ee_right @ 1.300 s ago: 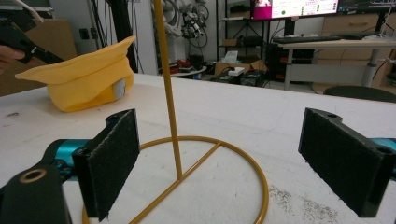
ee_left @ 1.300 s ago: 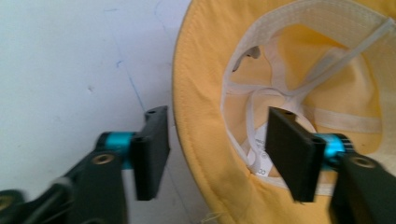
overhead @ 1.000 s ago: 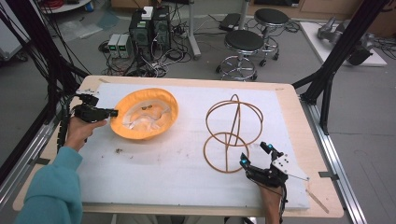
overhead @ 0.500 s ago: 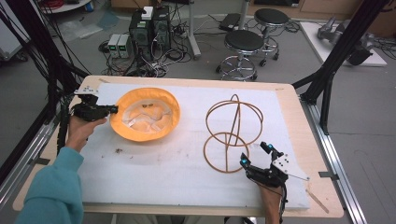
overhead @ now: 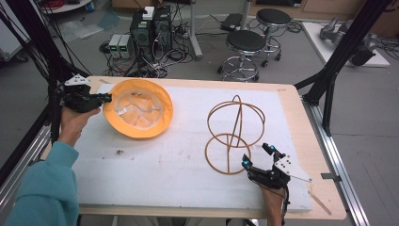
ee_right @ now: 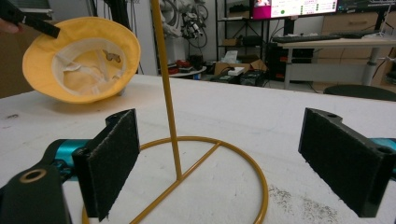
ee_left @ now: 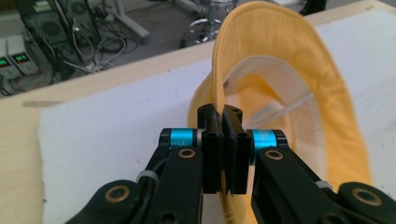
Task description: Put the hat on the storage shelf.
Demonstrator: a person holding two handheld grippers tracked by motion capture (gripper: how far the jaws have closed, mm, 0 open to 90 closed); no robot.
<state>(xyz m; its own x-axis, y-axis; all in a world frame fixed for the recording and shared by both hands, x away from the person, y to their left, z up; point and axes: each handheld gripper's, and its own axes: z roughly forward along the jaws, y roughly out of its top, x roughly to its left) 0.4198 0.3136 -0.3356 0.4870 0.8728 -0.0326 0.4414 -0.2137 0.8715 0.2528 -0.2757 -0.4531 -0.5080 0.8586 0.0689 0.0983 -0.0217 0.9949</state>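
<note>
You're in a lab: black frame rig [overhead: 37,52] round the table [overhead: 291,101], bench power supplies [overhead: 120,45] with cabling on the floor, stools [overhead: 247,42], monitor [ee_right: 294,7] behind.

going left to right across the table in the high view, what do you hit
left gripper → yellow hat, its brim pinched by that gripper → wire hat stand → right gripper, fingers apart near the stand's base ring

Yellow cloth bucket hat [overhead: 138,113], brim pinched by left gripper [overhead: 102,98], lifted and tipped steeper (near rim off the white pad [overhead: 179,169]).
</note>
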